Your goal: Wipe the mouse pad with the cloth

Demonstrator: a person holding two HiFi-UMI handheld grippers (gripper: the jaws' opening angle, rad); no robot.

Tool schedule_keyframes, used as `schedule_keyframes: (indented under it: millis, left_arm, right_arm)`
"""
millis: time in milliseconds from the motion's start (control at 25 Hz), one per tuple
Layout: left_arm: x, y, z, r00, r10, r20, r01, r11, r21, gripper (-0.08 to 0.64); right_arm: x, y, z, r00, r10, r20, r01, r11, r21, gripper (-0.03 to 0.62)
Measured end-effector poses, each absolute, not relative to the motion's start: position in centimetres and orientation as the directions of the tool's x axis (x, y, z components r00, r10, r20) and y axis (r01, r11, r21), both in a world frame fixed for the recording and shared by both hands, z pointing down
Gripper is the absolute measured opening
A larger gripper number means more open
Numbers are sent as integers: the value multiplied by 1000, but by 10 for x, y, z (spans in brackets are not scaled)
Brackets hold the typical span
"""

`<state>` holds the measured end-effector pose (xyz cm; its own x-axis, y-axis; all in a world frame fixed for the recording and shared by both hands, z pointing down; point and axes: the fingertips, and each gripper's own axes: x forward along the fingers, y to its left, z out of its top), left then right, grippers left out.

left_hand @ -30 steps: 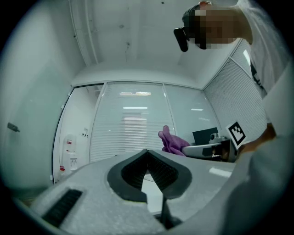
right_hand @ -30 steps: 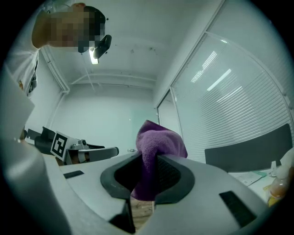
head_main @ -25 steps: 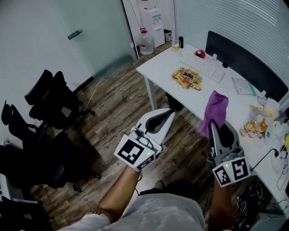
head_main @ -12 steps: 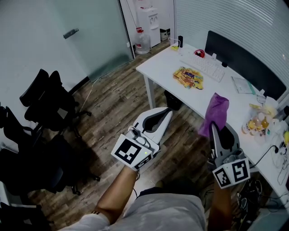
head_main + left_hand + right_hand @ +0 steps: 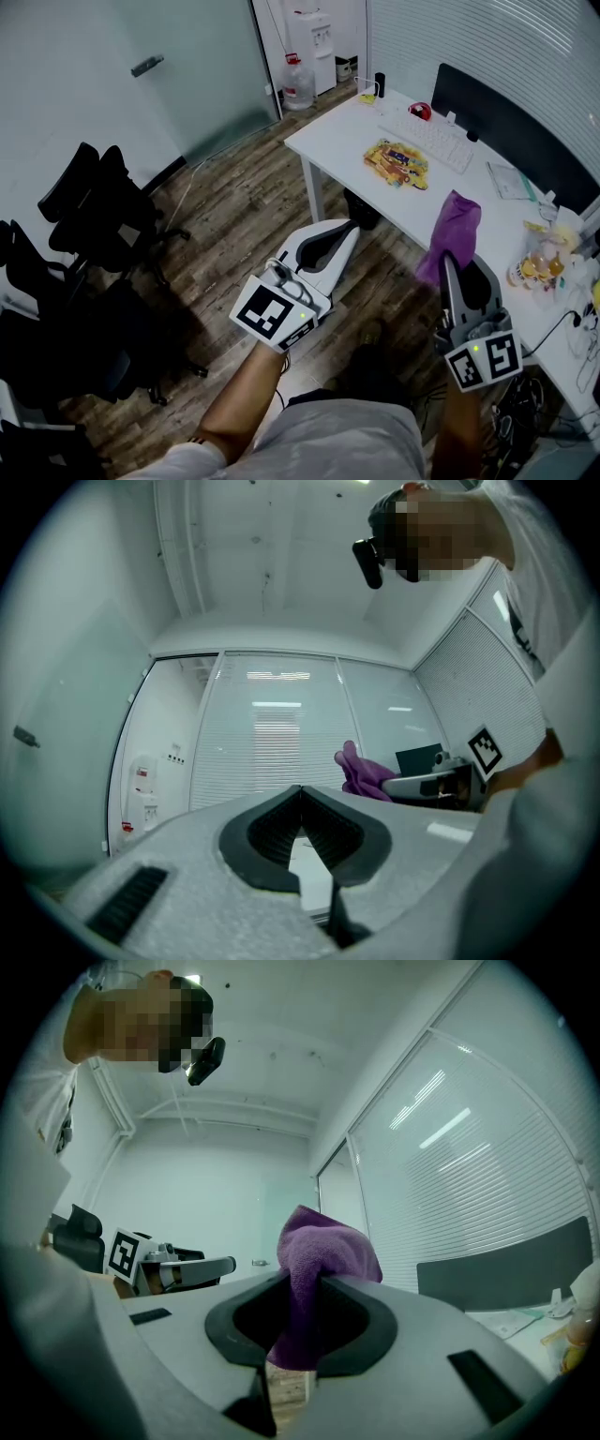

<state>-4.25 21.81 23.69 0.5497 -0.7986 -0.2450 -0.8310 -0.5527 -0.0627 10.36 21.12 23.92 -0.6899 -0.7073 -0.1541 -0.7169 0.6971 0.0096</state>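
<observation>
While two grippers are being held up in front of the person, one purple cloth (image 5: 454,228) is being pinched between the jaws of the right gripper (image 5: 450,263), its loose end bunching up above the tips. In the right gripper view the cloth (image 5: 323,1246) is being squeezed at the middle of that gripper (image 5: 302,1288), with folds spilling over both jaws. The left gripper (image 5: 343,232) is being held over the wooden floor (image 5: 234,211) with its two jaws pressed together on nothing, as is being shown in the left gripper view (image 5: 300,791).

One mouse pad (image 5: 398,162), yellow and patterned, is being left flat on the single white desk (image 5: 337,141), well apart from both grippers and just beside one white keyboard (image 5: 436,142). One small red object (image 5: 424,111) is being seen past the keyboard. One water dispenser (image 5: 313,37) and one water jug (image 5: 296,85) are being seen near the glass wall. At least three black chairs (image 5: 89,202) are being seen on the left, on the floor.
</observation>
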Motion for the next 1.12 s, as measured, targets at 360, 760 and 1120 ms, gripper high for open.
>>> schedule_keyframes:
  millis: [360,760,1120]
  left_arm:
    - [-55,161,237,537,-812,-230,-842,-534,-81,15]
    - [-53,65,244,530,-823,-205,-847,-523,-89,15]
    - [-49,-16,244,496,-845,-203,-868,-485,-102,15]
  right_arm:
    - [96,150,237,-697,-696,-175,-708,706,13,69]
    - [102,51,242,-699,-697,-157,-709,704,32,69]
    - [108,-36,246,-726,-674,-139,-684,728,44,69]
